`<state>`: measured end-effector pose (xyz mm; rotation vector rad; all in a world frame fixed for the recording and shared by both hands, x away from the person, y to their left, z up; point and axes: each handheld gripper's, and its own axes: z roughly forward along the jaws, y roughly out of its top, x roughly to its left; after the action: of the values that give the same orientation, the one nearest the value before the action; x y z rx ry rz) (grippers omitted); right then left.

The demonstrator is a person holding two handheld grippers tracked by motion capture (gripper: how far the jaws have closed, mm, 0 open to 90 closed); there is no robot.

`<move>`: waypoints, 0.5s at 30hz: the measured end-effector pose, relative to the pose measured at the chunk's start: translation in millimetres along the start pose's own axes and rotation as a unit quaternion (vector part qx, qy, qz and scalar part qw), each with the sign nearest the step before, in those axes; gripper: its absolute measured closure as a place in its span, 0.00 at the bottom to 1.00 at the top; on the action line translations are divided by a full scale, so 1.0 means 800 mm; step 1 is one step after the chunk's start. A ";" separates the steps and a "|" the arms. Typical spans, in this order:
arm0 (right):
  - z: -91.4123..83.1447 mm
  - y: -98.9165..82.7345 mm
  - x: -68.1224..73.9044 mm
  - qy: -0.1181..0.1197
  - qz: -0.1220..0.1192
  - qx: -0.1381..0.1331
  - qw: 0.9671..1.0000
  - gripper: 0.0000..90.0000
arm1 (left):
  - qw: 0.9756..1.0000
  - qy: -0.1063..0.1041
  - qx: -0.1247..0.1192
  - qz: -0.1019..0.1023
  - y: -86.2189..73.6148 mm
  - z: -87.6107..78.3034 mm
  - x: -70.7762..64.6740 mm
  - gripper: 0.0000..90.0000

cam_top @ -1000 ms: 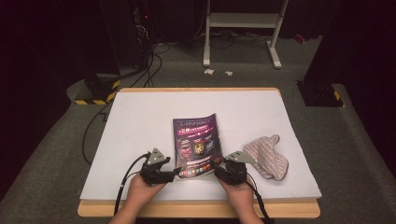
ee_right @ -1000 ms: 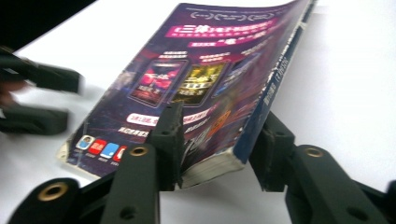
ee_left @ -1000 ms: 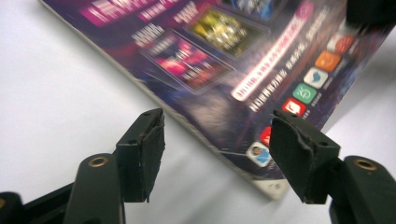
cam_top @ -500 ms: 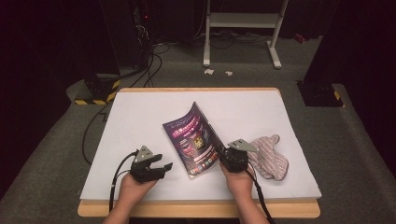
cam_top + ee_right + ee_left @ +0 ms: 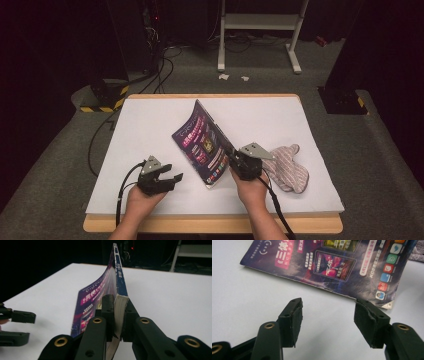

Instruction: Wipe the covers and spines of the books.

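1. High view: the book [image 5: 204,145] stands tilted near the centre of the frame on the white table [image 5: 150,125]; the right tool [image 5: 239,162] pinches its lower corner, probably to lift it. A striped mitten [image 5: 287,167] lies at lower right.
2. Left gripper view: the left tool [image 5: 328,315] is spread and holds nothing; the book cover fills the upper frame, and the tool seems ready to help.
3. Right gripper view: the right tool [image 5: 117,315] is pressed on the page block, with the spine raised towards the top centre.
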<state>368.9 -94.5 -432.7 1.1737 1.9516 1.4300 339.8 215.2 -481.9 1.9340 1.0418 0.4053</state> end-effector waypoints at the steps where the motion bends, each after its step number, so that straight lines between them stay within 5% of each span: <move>1: -0.001 0.003 0.003 0.002 -0.002 -0.004 1.000 0.94 | 1.000 0.001 -0.001 -0.002 0.000 0.000 0.000 0.44; 8: -0.010 0.023 0.021 0.011 -0.024 -0.031 0.999 0.94 | 1.000 0.001 -0.004 -0.003 -0.001 -0.002 0.003 0.44; 15: -0.022 0.039 0.025 -0.005 -0.039 -0.056 0.998 0.94 | 1.000 0.002 -0.006 -0.006 -0.001 -0.003 0.004 0.44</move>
<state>356.6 -83.9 -395.1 1.0410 1.8638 1.4707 340.0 219.3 -481.8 1.9159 1.0515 0.4085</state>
